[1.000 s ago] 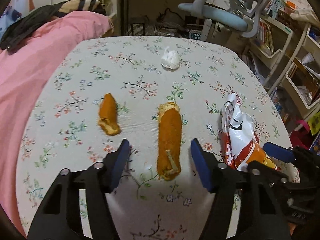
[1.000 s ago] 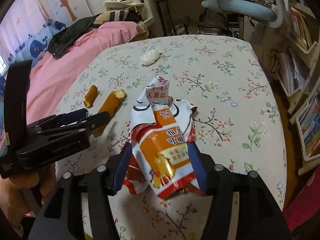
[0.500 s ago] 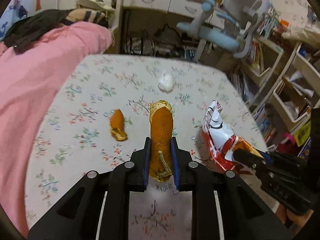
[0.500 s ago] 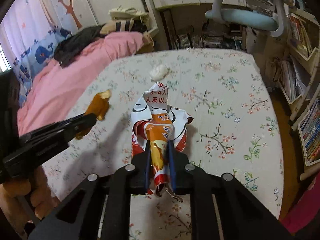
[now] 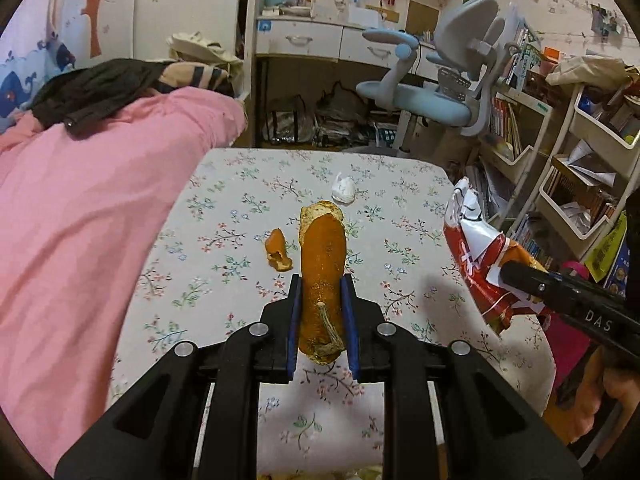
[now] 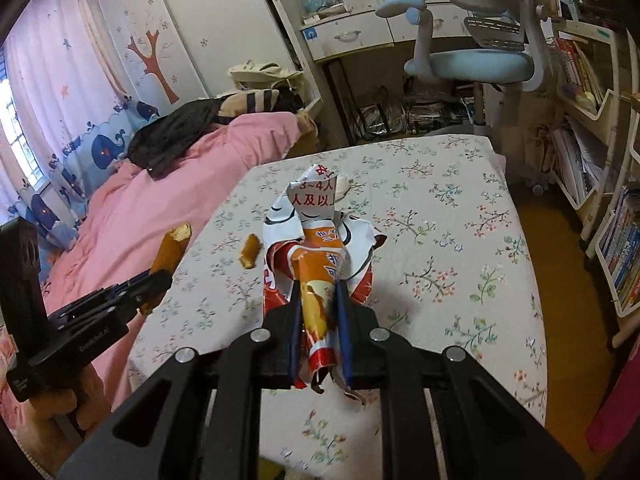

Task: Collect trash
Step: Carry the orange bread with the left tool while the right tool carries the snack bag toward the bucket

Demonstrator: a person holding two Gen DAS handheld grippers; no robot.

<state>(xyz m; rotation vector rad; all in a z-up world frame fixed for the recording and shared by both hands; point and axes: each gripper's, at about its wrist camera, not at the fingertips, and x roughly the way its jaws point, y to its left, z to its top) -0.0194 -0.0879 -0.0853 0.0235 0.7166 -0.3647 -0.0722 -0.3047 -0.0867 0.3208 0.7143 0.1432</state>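
Left tongs [image 5: 322, 330]: closed on the long peel [image 5: 322, 276]; blue pads press both its sides near the stem end; I have it clear of the table [image 5: 224, 216], the free end poking forward

Right tongs [image 6: 320, 328]: closed on the snack bag [image 6: 316, 256]; the pads pinch a folded strip of its lower half; the crumpled top fans out above the jaws, off the cloth

Jaw motion: both pairs have just been closing; each now has its piece clamped between the pads

Long peel, handling: I judge it light and limp, slick on the inner face; the stem end seems the firmest hold; a hard squeeze could tear it

Snack bag, handling: thin foil, near weightless, springy and slippery; I reckon a bunched fold grips better than a single flat layer

Small peel [image 5: 277, 250]: lying on the table just left of the long one; soft, best taken across its width

Tissue wad [image 5: 344, 191]: farther back on the table, well apart from the tongs; crushes easily, any pinch should do

Bin: I see none in either view; I cannot tell where these pieces should go

Remaining: two pieces lifted; two on the cloth yet to be picked up
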